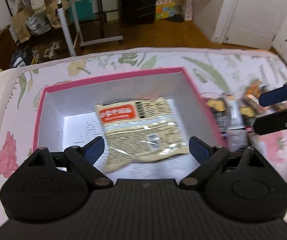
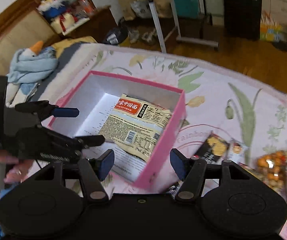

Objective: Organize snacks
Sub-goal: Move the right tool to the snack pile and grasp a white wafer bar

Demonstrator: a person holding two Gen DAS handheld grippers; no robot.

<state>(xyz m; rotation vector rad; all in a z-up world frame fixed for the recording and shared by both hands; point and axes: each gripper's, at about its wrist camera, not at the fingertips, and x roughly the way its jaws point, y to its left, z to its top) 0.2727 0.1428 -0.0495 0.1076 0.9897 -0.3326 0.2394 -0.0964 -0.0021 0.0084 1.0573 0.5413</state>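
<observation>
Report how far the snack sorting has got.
Done: one noodle packet lies inside the pink box. In hand: nothing; the left tongs and right tongs are both open and empty above the box. Left: the dark snack packet and bag of nuts still lie on the floral bedspread beside the box.

On the bed (image 2: 213,92) before me sits the box (image 2: 159,160), with a noodle packet (image 2: 137,128) lying inside it. Loose snack packets (image 2: 273,168) lie on the bed just right of the box. A stuffed toy (image 2: 33,60) lies off to its left.
</observation>
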